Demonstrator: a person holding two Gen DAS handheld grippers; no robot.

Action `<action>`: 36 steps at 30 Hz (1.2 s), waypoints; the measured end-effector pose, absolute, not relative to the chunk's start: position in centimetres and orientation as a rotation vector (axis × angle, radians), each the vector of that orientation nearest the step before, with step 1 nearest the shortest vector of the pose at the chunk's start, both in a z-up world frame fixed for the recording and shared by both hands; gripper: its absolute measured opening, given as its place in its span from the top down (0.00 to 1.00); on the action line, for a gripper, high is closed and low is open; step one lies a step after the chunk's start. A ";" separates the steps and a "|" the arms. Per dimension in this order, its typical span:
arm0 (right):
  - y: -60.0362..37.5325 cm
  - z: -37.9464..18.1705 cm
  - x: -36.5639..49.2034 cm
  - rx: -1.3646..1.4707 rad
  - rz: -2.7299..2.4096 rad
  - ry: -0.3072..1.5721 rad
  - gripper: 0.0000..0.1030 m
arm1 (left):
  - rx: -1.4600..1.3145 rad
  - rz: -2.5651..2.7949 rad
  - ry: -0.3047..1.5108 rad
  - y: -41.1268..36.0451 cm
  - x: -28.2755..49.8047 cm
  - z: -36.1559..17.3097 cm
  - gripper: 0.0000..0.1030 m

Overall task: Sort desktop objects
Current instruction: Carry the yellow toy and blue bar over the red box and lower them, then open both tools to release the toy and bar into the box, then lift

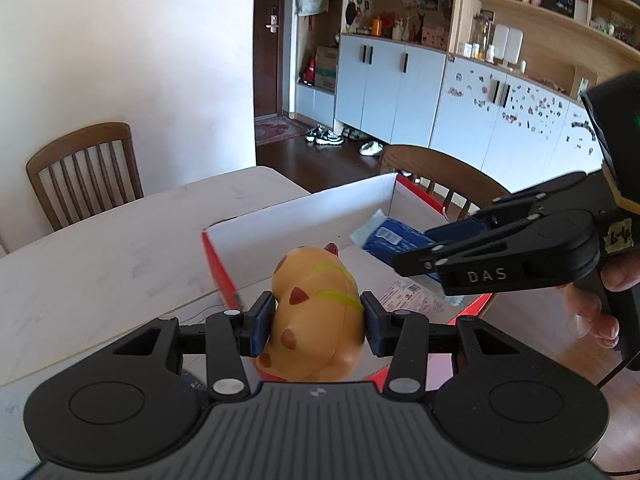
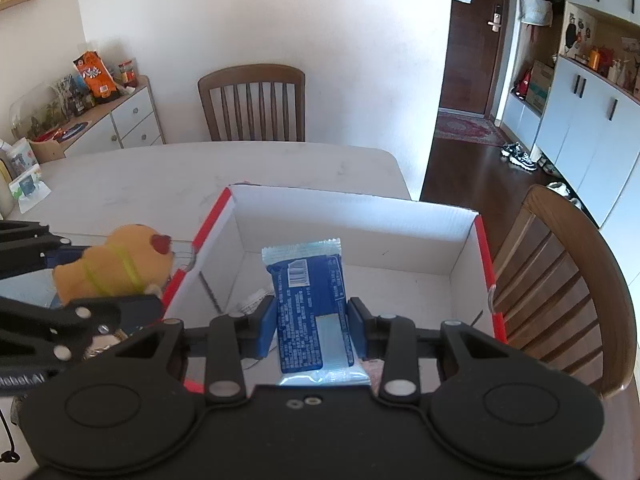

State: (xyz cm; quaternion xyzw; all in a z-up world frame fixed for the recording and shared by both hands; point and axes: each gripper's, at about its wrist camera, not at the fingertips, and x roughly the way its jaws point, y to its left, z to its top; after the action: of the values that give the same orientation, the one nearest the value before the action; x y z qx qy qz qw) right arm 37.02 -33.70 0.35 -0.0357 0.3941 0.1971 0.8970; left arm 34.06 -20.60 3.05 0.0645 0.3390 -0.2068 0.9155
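Observation:
My left gripper (image 1: 316,324) is shut on an orange toy animal (image 1: 316,312) with yellow stripes and holds it above the near left rim of a white cardboard box with red edges (image 1: 304,216). The toy also shows in the right wrist view (image 2: 116,268). My right gripper (image 2: 312,324) is shut on a blue snack packet (image 2: 310,312) and holds it over the box (image 2: 360,216). In the left wrist view the right gripper (image 1: 420,258) reaches in from the right with the packet (image 1: 392,240).
A white paper slip (image 1: 412,296) lies on the box floor. The box stands on a pale marble table (image 2: 140,176). Wooden chairs stand at the far side (image 2: 252,104) and right (image 2: 568,280). A small packet (image 2: 28,188) lies at the table's left edge.

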 end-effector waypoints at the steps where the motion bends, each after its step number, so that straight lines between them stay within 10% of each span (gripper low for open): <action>1: -33.8 0.3 37.3 -0.077 0.412 0.819 0.65 | 0.140 -0.426 0.703 -21.1 34.4 2.9 0.56; 36: -34.2 -7.6 46.4 -0.188 0.402 1.028 0.65 | 0.410 -0.378 0.975 -28.6 42.8 -4.4 0.56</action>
State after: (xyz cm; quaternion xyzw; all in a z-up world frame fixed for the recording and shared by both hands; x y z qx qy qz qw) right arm 46.42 -34.23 -7.64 -0.0890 0.4875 0.1904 0.8474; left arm 42.78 -28.60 -4.36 0.1946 0.4623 -0.1792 0.8463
